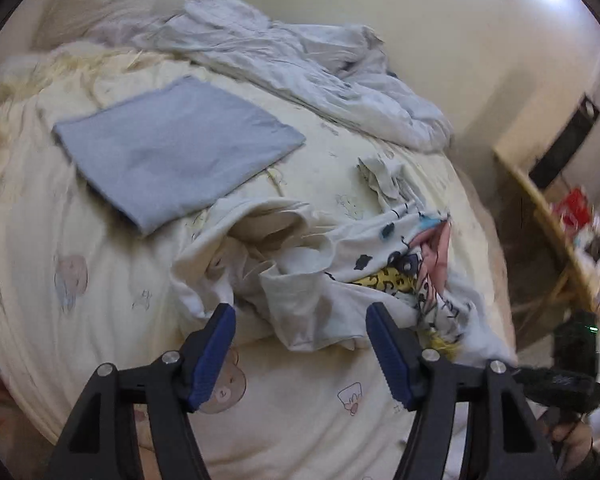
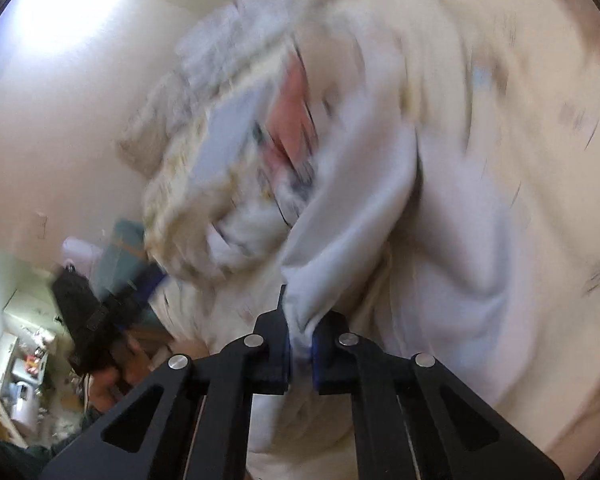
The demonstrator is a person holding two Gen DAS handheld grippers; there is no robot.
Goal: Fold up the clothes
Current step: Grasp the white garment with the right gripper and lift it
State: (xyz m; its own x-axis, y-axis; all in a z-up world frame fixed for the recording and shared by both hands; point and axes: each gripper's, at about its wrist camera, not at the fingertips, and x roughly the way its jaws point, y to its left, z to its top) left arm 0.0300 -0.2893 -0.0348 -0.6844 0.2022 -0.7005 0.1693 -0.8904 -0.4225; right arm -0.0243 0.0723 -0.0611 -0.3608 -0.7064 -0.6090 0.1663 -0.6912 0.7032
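A crumpled white printed T-shirt lies in a heap on the cream bedspread, its cartoon print in yellow, pink and black turned toward the bed's right edge. The left gripper hangs just above the shirt's near hem with its blue-padded jaws spread wide and nothing between them; the cloth lies just past the fingertips. In the blurred right wrist view, the right gripper has its jaws pinched together on a bunched fold of the white cloth, which rises from the pads in a taut ridge. Beyond the shirt, apart from it, a folded grey-blue garment lies flat. A rumpled grey sheet is piled along the wall at the far side. Bare bedspread lies open left of the shirt; a wooden table stands past the right edge.
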